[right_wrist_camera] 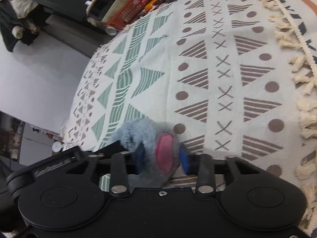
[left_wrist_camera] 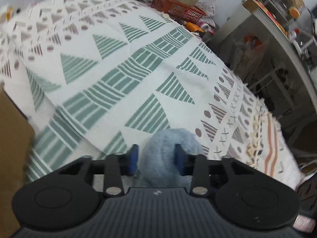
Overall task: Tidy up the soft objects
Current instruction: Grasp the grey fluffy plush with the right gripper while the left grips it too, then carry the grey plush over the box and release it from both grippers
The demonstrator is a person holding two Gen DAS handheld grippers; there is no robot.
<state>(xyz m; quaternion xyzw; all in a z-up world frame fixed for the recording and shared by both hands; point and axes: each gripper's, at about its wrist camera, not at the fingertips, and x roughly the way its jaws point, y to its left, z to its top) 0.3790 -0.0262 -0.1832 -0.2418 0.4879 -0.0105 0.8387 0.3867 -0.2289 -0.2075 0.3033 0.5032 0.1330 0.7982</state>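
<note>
A light blue plush toy fills the gap between the blue-padded fingers of my left gripper, which is shut on it above the patterned blanket. In the right wrist view the same kind of blue-grey plush, with a pink patch, sits squeezed between the blue pads of my right gripper, shut on it. Most of the toy's body is hidden behind the gripper housings. The other gripper's black edge shows at the lower left of the right wrist view.
A white blanket with green and brown triangles, dots and tassels covers the surface. A red wire basket with clutter sits beyond the far edge. A brown cardboard box stands at left. Shelving lines the right.
</note>
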